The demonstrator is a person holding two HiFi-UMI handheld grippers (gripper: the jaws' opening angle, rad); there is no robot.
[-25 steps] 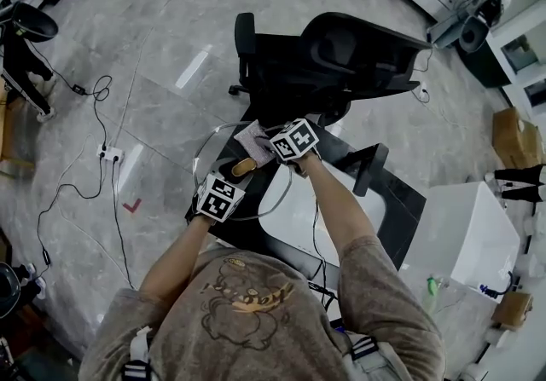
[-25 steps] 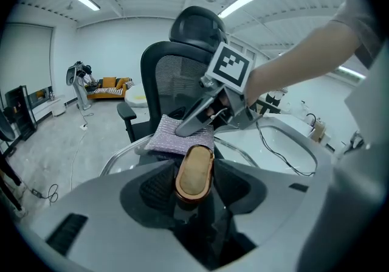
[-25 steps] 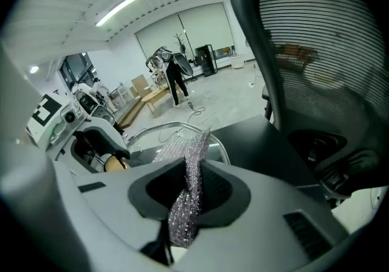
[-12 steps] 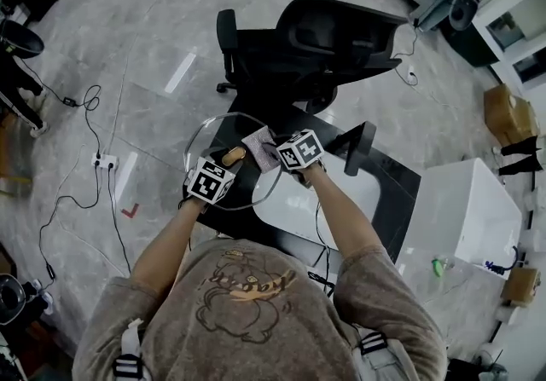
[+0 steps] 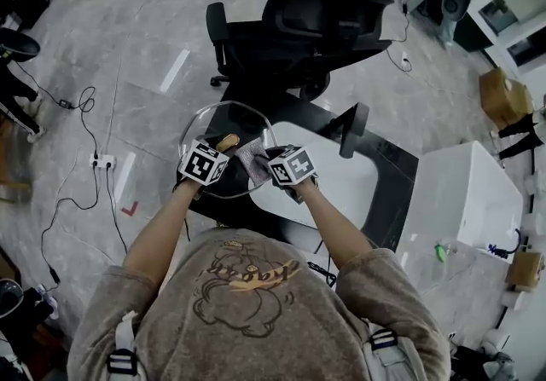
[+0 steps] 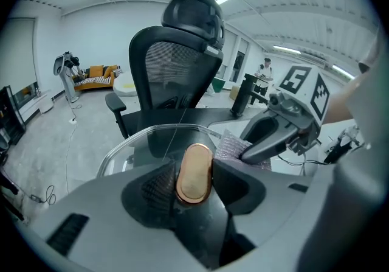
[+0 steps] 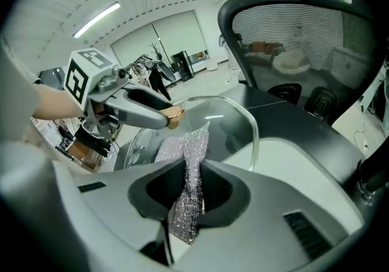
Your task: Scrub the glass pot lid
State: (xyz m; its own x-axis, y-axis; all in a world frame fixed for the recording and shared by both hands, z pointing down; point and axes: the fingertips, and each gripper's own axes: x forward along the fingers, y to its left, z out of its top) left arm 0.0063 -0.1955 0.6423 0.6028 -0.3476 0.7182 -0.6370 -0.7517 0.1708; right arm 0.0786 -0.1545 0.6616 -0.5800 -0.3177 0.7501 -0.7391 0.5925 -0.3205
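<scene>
Bright ceiling strip lighting, soft shadows, fisheye-warped gripper views, dark vignetted corners

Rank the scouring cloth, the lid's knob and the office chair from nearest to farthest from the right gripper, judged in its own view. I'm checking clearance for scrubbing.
1. Scouring cloth: clamped between the right gripper's jaws.
2. Lid knob: ahead and to the left, gripped by the left gripper.
3. Office chair: beyond the glass lid, upper right.

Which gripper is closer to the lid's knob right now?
Left. The left gripper is shut on the knob itself. The right gripper is off to the knob's right, pinching a cloth against the lid.
</scene>
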